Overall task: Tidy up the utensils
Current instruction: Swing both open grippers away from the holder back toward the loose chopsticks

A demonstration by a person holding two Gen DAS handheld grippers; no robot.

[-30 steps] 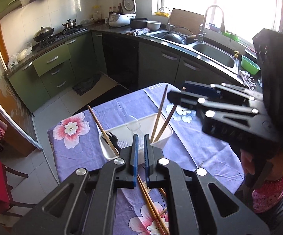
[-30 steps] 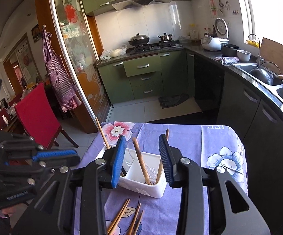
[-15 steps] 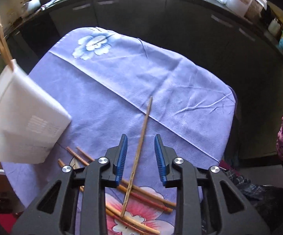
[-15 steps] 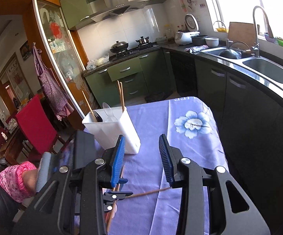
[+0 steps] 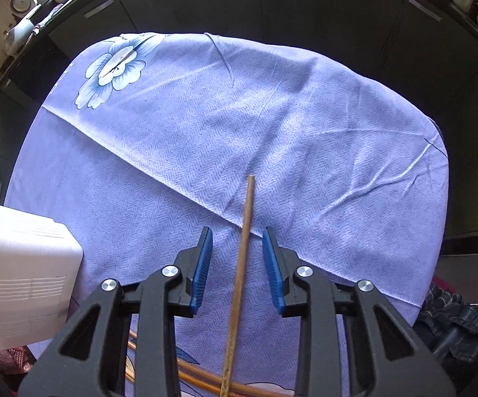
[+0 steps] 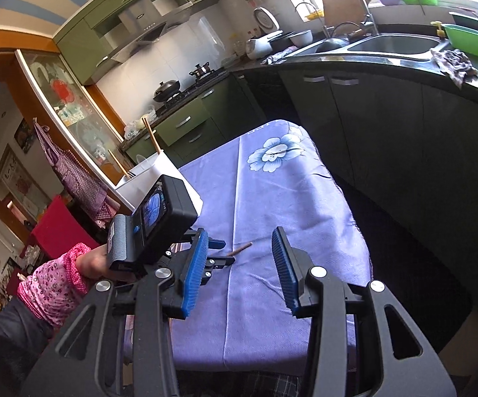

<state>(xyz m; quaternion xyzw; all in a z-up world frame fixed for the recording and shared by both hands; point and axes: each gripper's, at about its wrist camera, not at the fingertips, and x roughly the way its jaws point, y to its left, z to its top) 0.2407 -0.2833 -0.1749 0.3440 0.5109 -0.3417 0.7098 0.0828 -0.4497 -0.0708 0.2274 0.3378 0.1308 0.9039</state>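
Observation:
A wooden chopstick (image 5: 239,281) lies on the purple flowered tablecloth (image 5: 272,115). My left gripper (image 5: 237,248) is open and low over the cloth, its blue pads on either side of the chopstick without touching it. Other chopsticks (image 5: 199,377) lie crossed under the gripper. The white utensil holder (image 5: 17,281) stands at the left; in the right wrist view the holder (image 6: 159,178) has chopsticks standing in it. My right gripper (image 6: 237,258) is open and empty above the table. The left gripper (image 6: 217,253) and the chopstick's tip (image 6: 240,248) show there too.
Dark kitchen cabinets (image 6: 387,125) and a sink counter (image 6: 397,46) stand close behind the table. The table's far edge (image 5: 437,172) drops to the floor. A red chair (image 6: 57,228) stands to the left. The person's pink sleeve (image 6: 54,281) is at the left.
My left gripper opened, swung from over the holder down to the cloth, and now straddles one chopstick. My right gripper turned toward the sink and stayed open.

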